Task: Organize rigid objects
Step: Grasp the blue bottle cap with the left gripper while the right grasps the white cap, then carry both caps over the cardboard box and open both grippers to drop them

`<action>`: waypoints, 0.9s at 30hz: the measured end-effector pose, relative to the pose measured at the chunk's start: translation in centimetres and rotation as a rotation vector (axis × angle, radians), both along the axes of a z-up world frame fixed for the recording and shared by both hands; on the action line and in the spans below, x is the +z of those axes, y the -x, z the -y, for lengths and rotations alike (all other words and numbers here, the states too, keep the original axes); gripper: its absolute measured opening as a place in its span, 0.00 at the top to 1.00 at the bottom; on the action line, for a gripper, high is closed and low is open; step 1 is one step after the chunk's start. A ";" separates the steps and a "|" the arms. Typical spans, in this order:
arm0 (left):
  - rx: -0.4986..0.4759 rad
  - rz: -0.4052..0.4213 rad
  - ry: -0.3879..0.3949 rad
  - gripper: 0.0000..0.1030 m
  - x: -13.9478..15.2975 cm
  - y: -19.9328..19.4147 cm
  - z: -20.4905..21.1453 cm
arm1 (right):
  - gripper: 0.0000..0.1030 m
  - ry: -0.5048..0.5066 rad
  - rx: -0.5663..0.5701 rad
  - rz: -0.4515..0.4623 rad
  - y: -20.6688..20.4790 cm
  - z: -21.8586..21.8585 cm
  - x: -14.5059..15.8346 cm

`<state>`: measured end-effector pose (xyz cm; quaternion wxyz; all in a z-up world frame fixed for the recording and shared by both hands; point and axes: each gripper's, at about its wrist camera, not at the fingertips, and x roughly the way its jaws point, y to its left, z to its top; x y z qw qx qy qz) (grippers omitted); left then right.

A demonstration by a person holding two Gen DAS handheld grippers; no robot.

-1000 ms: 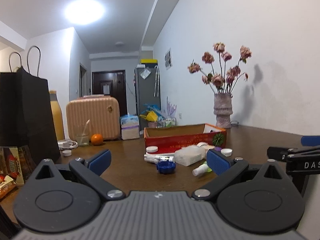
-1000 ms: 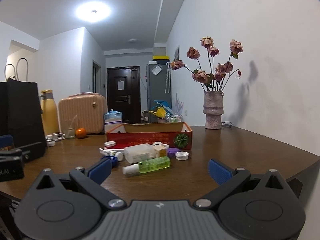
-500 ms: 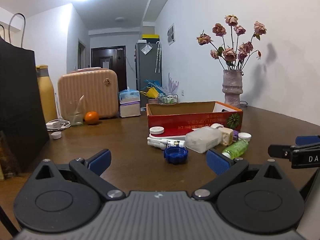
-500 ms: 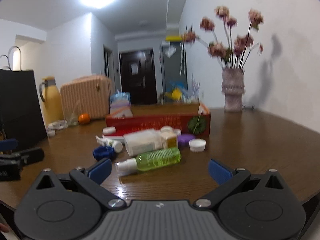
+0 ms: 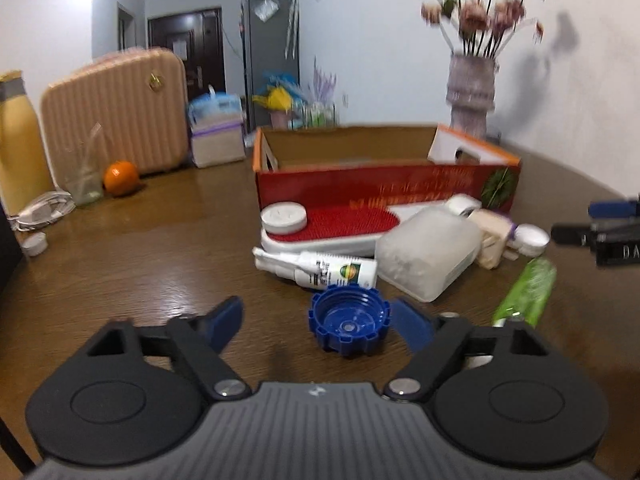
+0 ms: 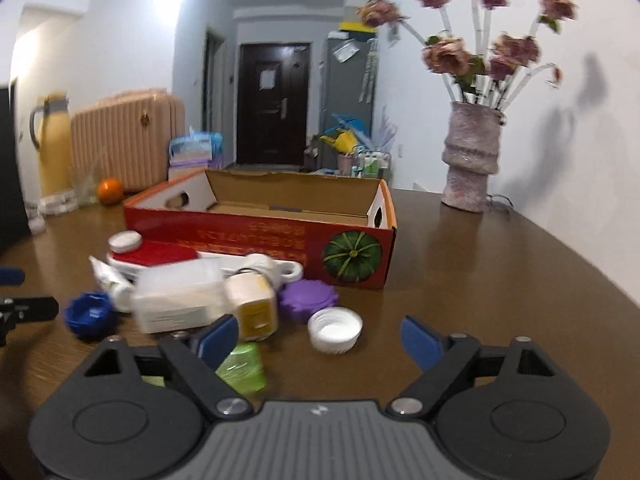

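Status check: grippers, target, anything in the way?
Left gripper open around blue cap. Right gripper open near white cap. Green bottle crowds it.

The left gripper [image 5: 318, 316] is black with a grey ribbed middle, 2 round discs, 2 silver screws and 2 blue pads [image 5: 226, 318]. The right gripper [image 6: 320, 336] looks the same, with blue pads [image 6: 218, 338] too.

The transparent green plastic bottle [image 6: 240, 370] lies partly hidden behind the right gripper's left finger [image 6: 218, 338]. Motion blurs the red cardboard box's printed lettering [image 5: 404, 196]. The tall yellow flask [image 5: 18, 148] is cut off at the picture's left edge.
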<state>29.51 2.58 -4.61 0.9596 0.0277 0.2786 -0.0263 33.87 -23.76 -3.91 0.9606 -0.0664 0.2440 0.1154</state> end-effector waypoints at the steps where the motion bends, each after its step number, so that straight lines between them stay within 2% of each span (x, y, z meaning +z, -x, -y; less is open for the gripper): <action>1: -0.006 -0.025 0.010 0.24 -0.3 -0.7 0.0 | 0.22 0.015 0.007 -0.015 -1.1 0.1 -0.2; 4: -0.025 -0.070 0.029 0.24 -1.3 -2.1 0.1 | 0.36 0.032 0.028 -0.070 -3.6 0.1 -1.1; 6: -0.038 -0.099 0.040 0.24 -1.7 -2.9 0.2 | 0.39 0.040 0.031 -0.099 -4.9 0.2 -1.8; 9: -0.047 -0.118 0.046 0.33 -1.9 -3.6 0.4 | 0.40 0.020 0.029 -0.128 -6.3 0.6 -2.5; 10: -0.046 -0.113 0.035 0.44 -1.9 -3.6 0.5 | 0.41 0.004 0.035 -0.138 -6.6 0.7 -2.7; 11: -0.042 -0.107 0.023 0.48 -2.0 -3.6 0.7 | 0.48 -0.004 0.037 -0.152 -6.9 0.7 -2.9; 13: -0.053 -0.105 0.021 0.47 -1.9 -3.6 0.8 | 0.60 -0.017 0.048 -0.162 -7.2 0.7 -3.2; 19: -0.061 -0.094 0.012 0.48 -1.6 -3.0 1.0 | 0.62 -0.022 0.060 -0.162 -7.1 0.5 -3.3; 21: -0.062 -0.067 0.004 0.48 -1.0 -2.1 1.1 | 0.62 -0.024 0.064 -0.157 -6.6 0.5 -2.9; 24: -0.062 -0.026 -0.017 0.48 0.1 -0.1 1.3 | 0.62 -0.025 0.064 -0.125 -4.9 0.8 -1.6; 27: -0.053 0.010 -0.005 0.48 1.3 2.1 1.3 | 0.62 -0.046 0.062 -0.081 -2.4 1.2 0.0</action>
